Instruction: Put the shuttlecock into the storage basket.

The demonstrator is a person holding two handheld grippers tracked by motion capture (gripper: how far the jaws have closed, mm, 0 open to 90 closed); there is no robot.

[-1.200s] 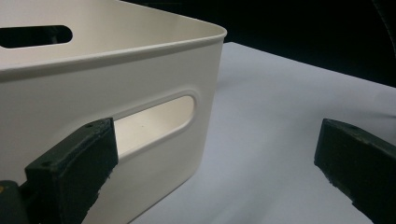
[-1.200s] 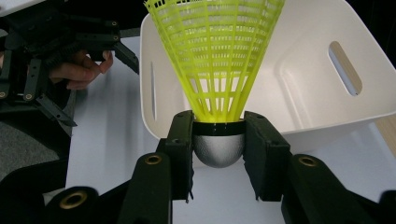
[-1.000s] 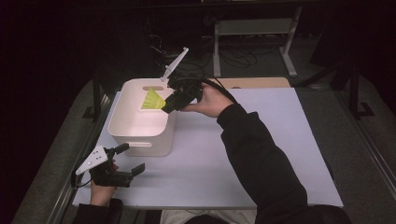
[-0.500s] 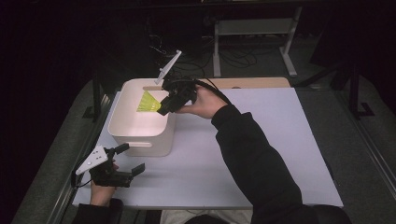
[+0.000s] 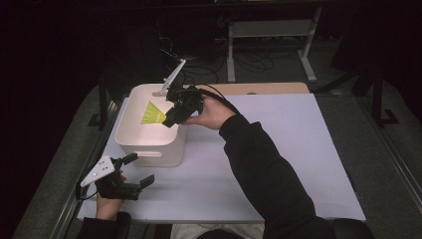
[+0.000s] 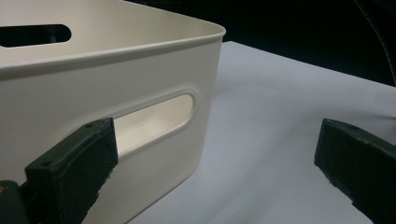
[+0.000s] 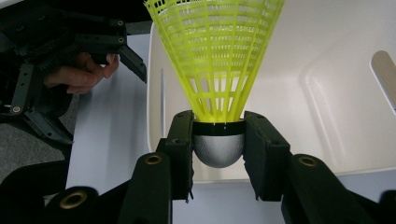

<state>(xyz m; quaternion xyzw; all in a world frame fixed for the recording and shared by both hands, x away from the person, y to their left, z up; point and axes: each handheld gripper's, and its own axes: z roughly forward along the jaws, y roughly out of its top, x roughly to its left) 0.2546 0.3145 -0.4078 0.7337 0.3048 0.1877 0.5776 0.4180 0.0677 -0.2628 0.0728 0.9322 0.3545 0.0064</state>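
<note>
A yellow plastic shuttlecock (image 5: 152, 114) (image 7: 212, 65) with a silver cap is held over the cream bin (image 5: 149, 149) (image 7: 336, 112). My right gripper (image 5: 169, 118) (image 7: 218, 154) is shut on its cap, just above the bin's right rim, with the skirt pointing into the bin. My left gripper (image 5: 135, 171) (image 6: 215, 163) rests open on the table at the near left, in front of the bin's near wall (image 6: 93, 88) with its handle slot. Nothing lies between its jaws.
The bin stands on a white table top (image 5: 278, 149). A wooden board (image 5: 263, 88) lies along the table's far edge. A metal stand (image 5: 268, 30) and cables are on the dark floor beyond. The table's right half is bare.
My right gripper has carried the shuttlecock to the left and lower, farther over the bin's inside. The left gripper has stayed where it was.
</note>
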